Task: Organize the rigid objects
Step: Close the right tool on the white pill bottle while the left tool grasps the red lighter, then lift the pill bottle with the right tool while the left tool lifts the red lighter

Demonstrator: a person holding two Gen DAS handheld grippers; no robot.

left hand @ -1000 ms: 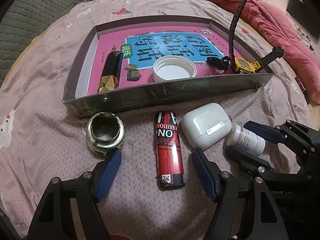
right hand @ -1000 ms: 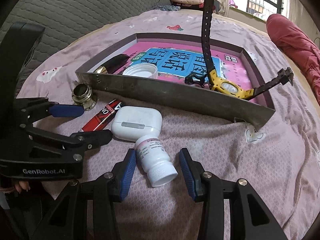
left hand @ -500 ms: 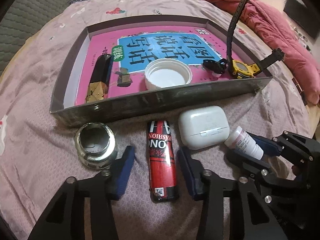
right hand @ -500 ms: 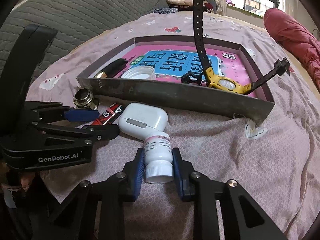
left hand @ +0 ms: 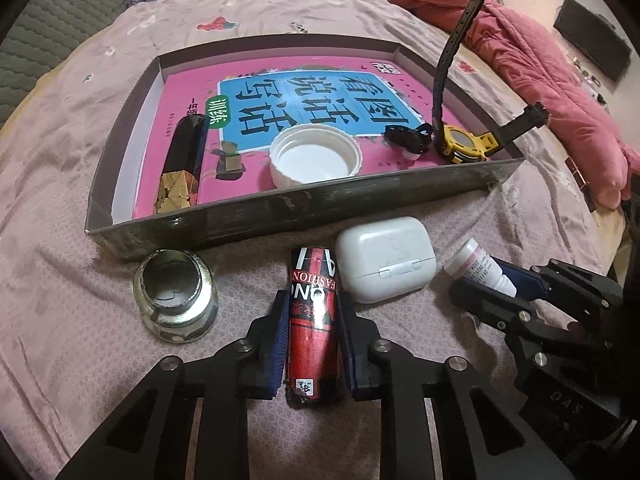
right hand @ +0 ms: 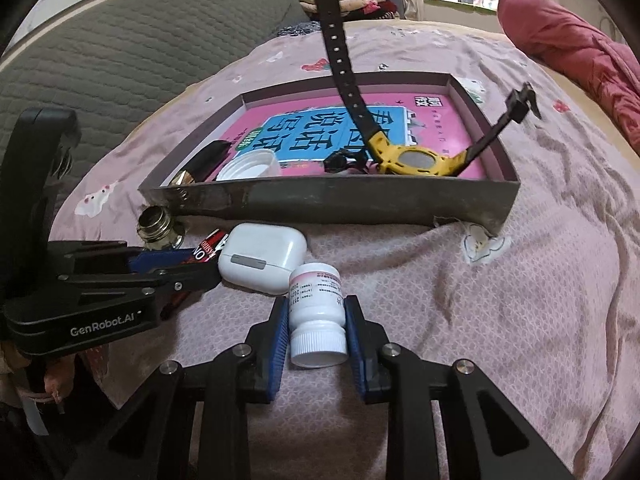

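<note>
My left gripper (left hand: 312, 312) is shut on a red lighter (left hand: 314, 320) lying on the bed in front of the grey tray (left hand: 304, 212). My right gripper (right hand: 316, 316) is shut on a small white pill bottle (right hand: 318, 316), also seen at the right in the left wrist view (left hand: 478, 268). A white earbud case (left hand: 384, 264) lies between lighter and bottle. A metal ring fitting (left hand: 176, 296) stands left of the lighter. The tray holds a black-and-gold lipstick (left hand: 182, 168), a white cap (left hand: 316, 160), a black clip (left hand: 408, 140) and a yellow watch (left hand: 466, 146).
The tray sits on a pink patterned bedspread (right hand: 540, 280) with a pink book lining its floor (left hand: 304, 92). A red quilt (left hand: 540, 80) is bunched at the far right. A grey quilted headboard (right hand: 120, 60) rises at the left. The watch strap (right hand: 340, 60) sticks up high.
Both grippers moved forward and closed: the left onto the red lighter, the right tighter onto the pill bottle. The other objects have not moved.
</note>
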